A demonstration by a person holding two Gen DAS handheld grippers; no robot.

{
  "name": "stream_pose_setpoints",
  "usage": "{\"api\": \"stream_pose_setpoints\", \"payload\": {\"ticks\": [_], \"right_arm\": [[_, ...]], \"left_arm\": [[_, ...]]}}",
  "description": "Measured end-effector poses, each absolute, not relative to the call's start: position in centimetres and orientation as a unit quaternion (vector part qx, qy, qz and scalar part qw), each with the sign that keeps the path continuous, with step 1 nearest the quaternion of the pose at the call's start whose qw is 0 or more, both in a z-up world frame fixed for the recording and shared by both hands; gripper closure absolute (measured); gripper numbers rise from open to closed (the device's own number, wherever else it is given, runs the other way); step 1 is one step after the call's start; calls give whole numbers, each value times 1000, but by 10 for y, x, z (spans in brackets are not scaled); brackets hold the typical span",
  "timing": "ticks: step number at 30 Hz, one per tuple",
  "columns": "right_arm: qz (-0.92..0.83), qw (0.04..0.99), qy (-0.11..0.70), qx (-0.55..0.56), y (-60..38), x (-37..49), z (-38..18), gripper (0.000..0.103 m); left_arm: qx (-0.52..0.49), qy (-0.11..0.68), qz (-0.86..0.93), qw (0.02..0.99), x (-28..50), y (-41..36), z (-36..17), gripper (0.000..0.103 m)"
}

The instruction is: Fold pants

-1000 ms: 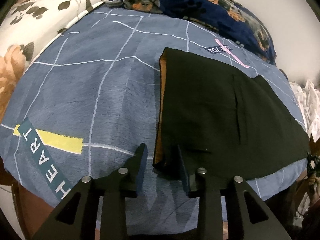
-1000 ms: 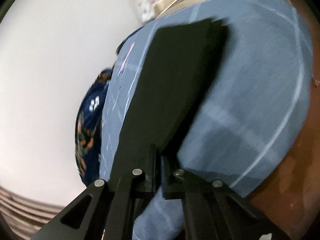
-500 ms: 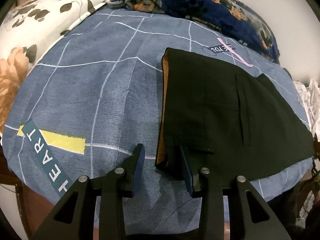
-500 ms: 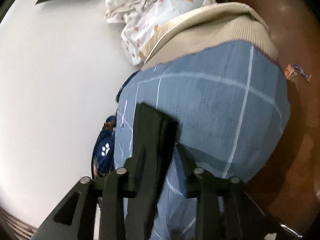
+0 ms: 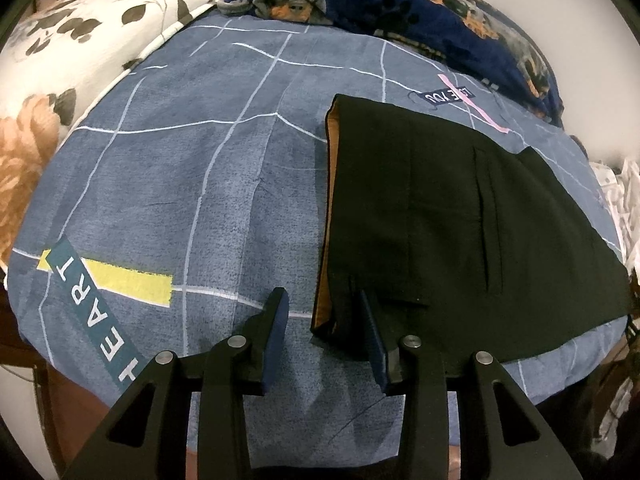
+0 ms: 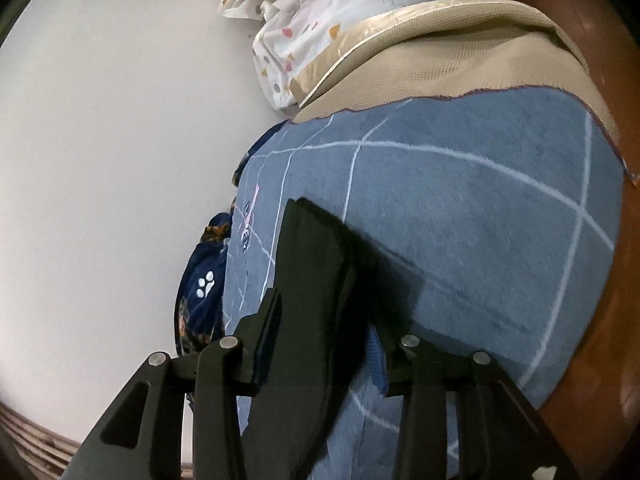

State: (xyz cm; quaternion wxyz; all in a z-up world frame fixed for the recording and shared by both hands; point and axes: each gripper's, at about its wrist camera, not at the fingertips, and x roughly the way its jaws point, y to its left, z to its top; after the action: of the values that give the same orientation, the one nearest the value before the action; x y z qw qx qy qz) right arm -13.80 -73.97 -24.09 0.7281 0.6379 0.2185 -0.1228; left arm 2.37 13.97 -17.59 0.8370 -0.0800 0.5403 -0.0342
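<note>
I find the black pants (image 5: pixel 460 232) lying folded flat on the blue bedsheet (image 5: pixel 200 184), at two o'clock from my left claw (image 5: pixel 324 336). A second ago the right claw (image 6: pixel 324 344) was clamped on the fabric; now it stands wide, the pants' edge (image 6: pixel 316 280) loose between its fingers. The left claw remains wide, holding nothing, at the waistband corner. I judge this fold released and set down.
</note>
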Motion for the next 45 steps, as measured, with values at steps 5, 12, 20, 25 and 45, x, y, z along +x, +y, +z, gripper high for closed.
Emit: {"api": "stream_pose_setpoints", "payload": {"ticks": [5, 12, 20, 25, 45], "right_arm": [[-145, 761, 274, 570, -729, -125, -216, 89], [-67, 833, 283, 471, -650, -89, -143, 89], [36, 842, 337, 420, -536, -43, -128, 89], [69, 824, 398, 398, -481, -26, -158, 89], [87, 828, 464, 304, -421, -22, -184, 84]], "left_arm": [[-86, 539, -31, 837, 22, 142, -177, 58], [-90, 539, -32, 837, 22, 142, -178, 58], [-95, 535, -33, 839, 21, 144, -178, 57], [-102, 534, -36, 838, 20, 146, -178, 57], [-108, 532, -39, 839, 20, 148, -179, 55]]}}
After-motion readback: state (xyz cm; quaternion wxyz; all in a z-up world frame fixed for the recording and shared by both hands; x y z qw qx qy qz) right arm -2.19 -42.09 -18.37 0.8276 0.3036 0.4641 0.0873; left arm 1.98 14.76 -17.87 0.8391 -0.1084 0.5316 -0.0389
